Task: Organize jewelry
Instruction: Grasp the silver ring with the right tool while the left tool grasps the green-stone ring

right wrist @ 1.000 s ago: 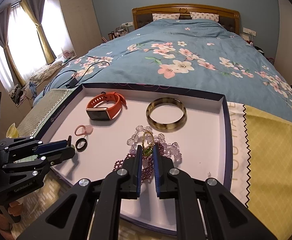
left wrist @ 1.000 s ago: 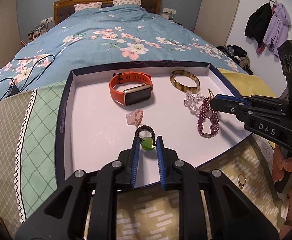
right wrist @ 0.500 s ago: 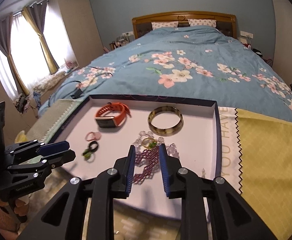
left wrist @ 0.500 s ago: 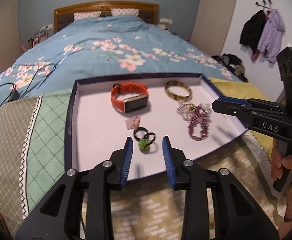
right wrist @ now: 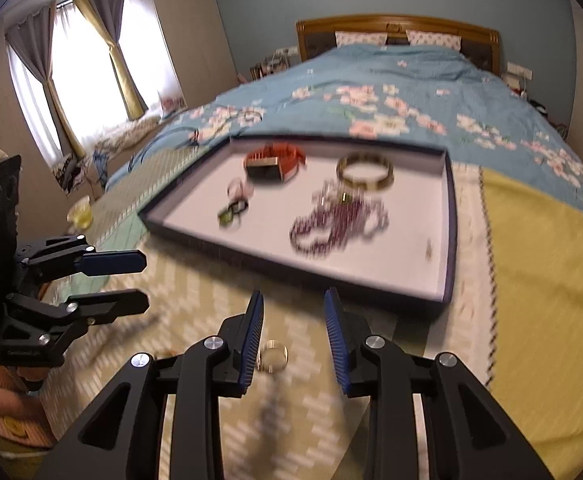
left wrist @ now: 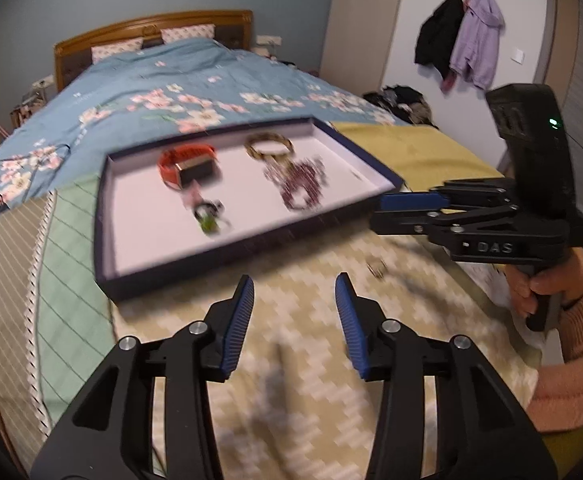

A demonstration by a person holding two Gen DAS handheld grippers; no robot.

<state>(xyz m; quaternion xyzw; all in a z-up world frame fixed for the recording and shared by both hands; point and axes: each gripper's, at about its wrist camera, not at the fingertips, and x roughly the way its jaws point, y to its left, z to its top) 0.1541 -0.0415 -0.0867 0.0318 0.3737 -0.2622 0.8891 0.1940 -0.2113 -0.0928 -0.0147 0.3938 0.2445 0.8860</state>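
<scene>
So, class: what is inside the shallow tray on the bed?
Inside the tray: an orange watch, a brown bangle, purple beads, a pink ring and a green-stoned ring. Blur hides finer detail, and whatever lies beneath the bead pile is covered.

Left claw (left wrist: 294, 280) lets go of green-beaded ring (left wrist: 207, 222), now lying in tray (left wrist: 103, 248). Right claw (right wrist: 293, 296) releases its gold piece onto bead pile (right wrist: 337, 224). Both claws, jaws just opening and empty, now back over bedspread (left wrist: 311, 380).

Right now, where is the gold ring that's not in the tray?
The gold ring lies on the patterned cloth in front of the tray, just inside the right gripper's left finger in the right wrist view.
</scene>
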